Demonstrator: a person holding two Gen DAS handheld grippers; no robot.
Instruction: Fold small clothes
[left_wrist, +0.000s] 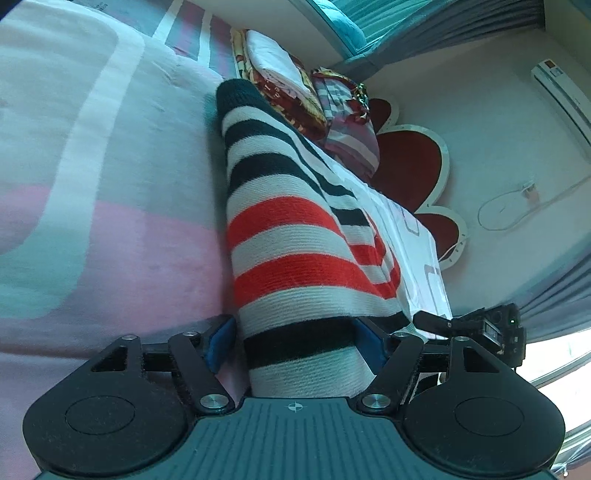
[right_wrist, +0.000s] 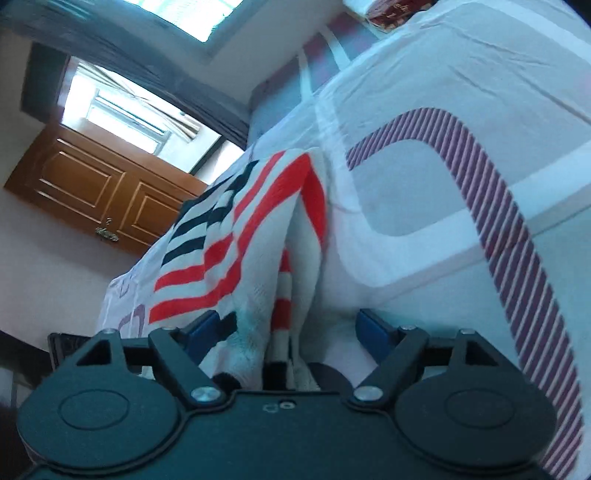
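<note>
Left wrist view, left side: bed sheet (left_wrist: 110, 184), pale with pink and grey blocks, fills that half. Centre: my left gripper (left_wrist: 295, 343) has its blue pads (left_wrist: 221, 343) spread, with the striped knit garment (left_wrist: 280, 221) bunched thick between them; the cloth fills the gap, but whether the pads press it I cannot tell. The garment runs away from me along the sheet, black, white and red bands. Beyond its far end: a stack of folded bedding (left_wrist: 280, 70); right of that a red flower-shaped headboard (left_wrist: 410, 162) against the wall, an air conditioner (left_wrist: 561, 92) cut off at the frame edge. A dark device (left_wrist: 491, 328) sits just right of my fingers, identity unclear. Right wrist view, left side: wooden door (right_wrist: 96, 192) and window (right_wrist: 122, 107), blurred. Centre: my right gripper (right_wrist: 291, 332) with jaws wide apart, garment folds (right_wrist: 258, 236) hanging between them, touching the left pad only; lower folds hidden behind my housing. Right: sheet with a striped curved band (right_wrist: 480, 177).
</note>
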